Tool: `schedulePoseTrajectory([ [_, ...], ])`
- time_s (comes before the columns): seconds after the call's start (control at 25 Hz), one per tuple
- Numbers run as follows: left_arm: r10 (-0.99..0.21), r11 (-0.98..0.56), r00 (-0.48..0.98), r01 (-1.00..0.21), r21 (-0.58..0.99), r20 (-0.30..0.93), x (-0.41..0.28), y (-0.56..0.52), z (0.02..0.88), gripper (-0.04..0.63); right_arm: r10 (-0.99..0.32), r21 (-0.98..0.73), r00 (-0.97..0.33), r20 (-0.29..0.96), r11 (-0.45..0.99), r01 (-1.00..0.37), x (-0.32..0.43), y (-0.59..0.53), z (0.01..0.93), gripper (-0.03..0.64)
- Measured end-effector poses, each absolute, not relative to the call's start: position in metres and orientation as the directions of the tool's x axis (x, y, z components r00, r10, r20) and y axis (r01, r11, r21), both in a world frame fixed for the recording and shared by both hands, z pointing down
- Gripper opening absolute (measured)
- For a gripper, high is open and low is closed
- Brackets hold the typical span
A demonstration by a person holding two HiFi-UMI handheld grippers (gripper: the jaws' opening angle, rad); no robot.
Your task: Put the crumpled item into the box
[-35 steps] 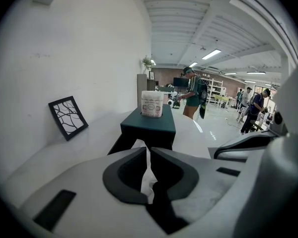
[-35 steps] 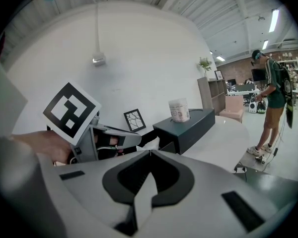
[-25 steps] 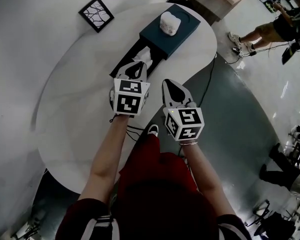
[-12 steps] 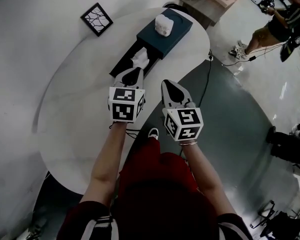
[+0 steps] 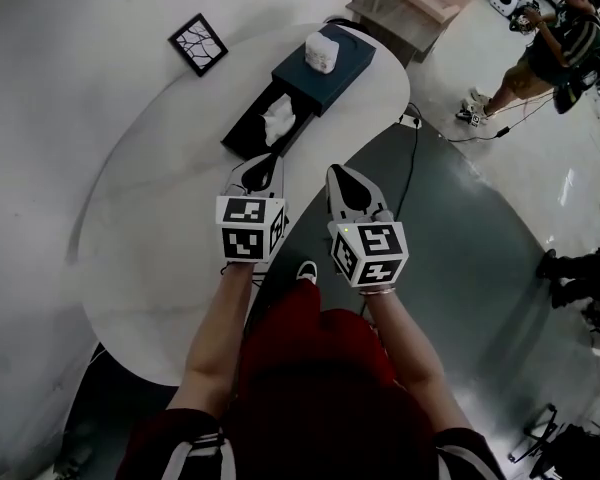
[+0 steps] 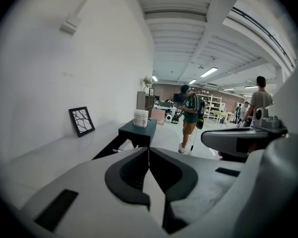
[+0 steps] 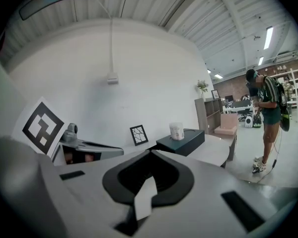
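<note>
A crumpled white paper item (image 5: 278, 120) lies inside the black open tray (image 5: 242, 134) that sticks out from the front of a dark teal rectangular box (image 5: 345, 68), which has a small white tub (image 5: 322, 50) standing on its top. Both sit on a white oval table (image 5: 150, 238). In the left gripper view only a sliver of the paper shows past the gripper's own body, and the near end of the tray is hidden behind it. The left gripper (image 5: 261, 168) hovers just short of the tray, its jaws closed together with nothing between them. The right gripper (image 5: 344, 180) hangs beside it past the table's edge, over the grey floor, its jaws also closed and empty. A black-framed picture (image 5: 198, 43) with a white crack pattern lies on the table to the left of the box. A standing person (image 5: 552, 46) at the upper right of the head view is partly cut off by the frame. A second ago the left gripper's tips were at the paper in the tray; they have since pulled back toward the wearer, leaving the paper there. The right gripper has barely moved.
</note>
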State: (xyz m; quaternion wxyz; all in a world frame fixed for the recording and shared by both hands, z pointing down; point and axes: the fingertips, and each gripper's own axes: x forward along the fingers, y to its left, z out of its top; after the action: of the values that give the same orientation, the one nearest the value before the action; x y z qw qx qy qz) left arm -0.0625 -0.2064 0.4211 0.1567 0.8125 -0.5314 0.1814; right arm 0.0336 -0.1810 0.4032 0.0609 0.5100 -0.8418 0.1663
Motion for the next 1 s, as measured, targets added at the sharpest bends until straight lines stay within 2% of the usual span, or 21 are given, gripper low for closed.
schedulePoseTrajectory([
  [1.0,-0.845,-0.349,0.334,-0.936,0.041,0.417,-0.067,-0.08,0.404,0.025,-0.849,-0.206,-0.475,0.231,0.434,-0.877,0.041,-0.073,0.392,0.015],
])
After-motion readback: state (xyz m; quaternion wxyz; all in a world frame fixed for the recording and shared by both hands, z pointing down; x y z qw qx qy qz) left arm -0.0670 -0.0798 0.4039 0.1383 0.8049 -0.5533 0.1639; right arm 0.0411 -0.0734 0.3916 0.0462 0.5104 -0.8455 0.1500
